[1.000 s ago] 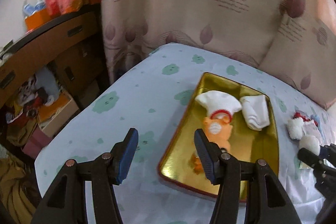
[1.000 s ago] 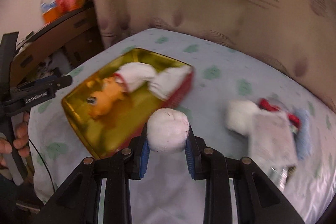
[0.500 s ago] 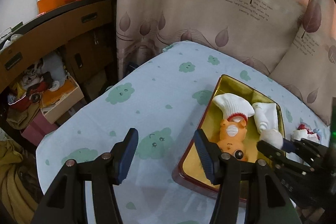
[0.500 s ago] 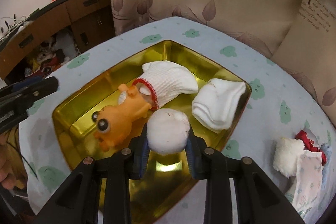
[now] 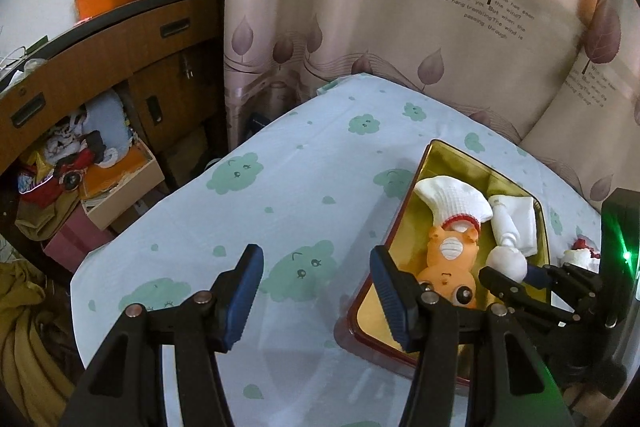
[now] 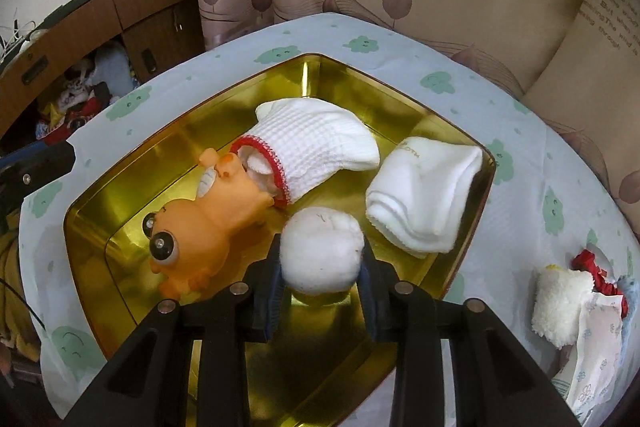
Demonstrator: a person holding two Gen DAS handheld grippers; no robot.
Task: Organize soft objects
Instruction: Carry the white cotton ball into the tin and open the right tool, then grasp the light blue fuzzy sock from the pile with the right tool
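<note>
— Looking at the right gripper [image 6: 322, 267]: what sits between its blue pads?
— A round white fluffy ball [image 6: 321, 252], low over the shiny gold rectangular tray [image 6: 132, 183]; the jaws are opening, though the pads touch its sides.
— What else lies in that tray?
— An orange rubber big-eyed toy [image 6: 200, 223], a white ribbed sock with red trim [image 6: 312, 147] over its rear, and a folded plain white sock [image 6: 424, 203] beside the ball.
— And the left gripper [image 5: 316, 293]?
— Wide apart, holding nothing, over the pale blue cloud-print sheet [image 5: 280, 187]
</note>
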